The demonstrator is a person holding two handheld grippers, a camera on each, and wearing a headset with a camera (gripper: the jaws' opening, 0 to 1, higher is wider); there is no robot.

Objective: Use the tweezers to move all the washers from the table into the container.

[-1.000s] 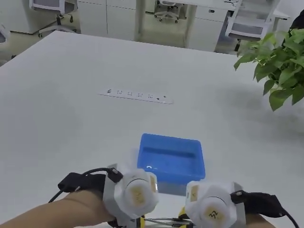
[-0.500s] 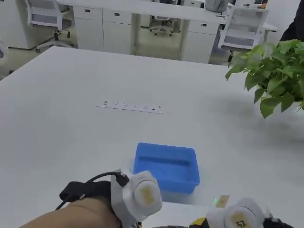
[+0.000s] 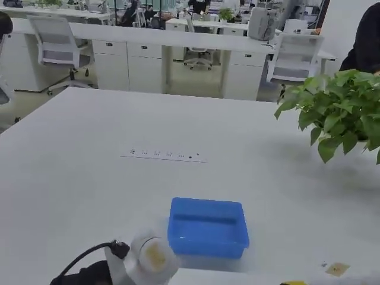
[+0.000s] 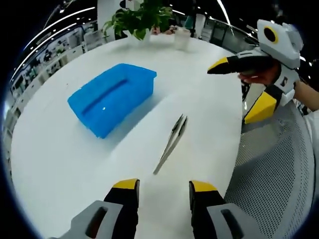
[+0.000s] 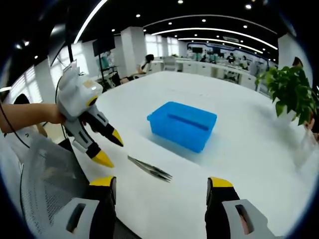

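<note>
The tweezers (image 4: 172, 142) are seen lying flat and unheld on the white surface (image 3: 89, 148), at 12 o'clock just ahead of the left gripper (image 4: 164, 186), whose fingers are held apart with nothing between them. The blue container (image 4: 112, 97) is found at 10 o'clock in that view, near the tweezers but apart from them. The right gripper (image 5: 162, 183) is likewise held with its fingers spread wide and empty, the tweezers lying at 11 o'clock before it. A slip is judged likely: the tweezers are thin, lie flush on a smooth top and sit near its edge, so a skewed pinch could send them sliding off. In the head view a power strip (image 3: 163, 155) is seen on the surface at 12 o'clock beyond the container, a potted plant (image 3: 344, 119) is placed at 2 o'clock, and desks (image 3: 148, 59) and office chairs (image 3: 56, 44) are ranged behind
</note>
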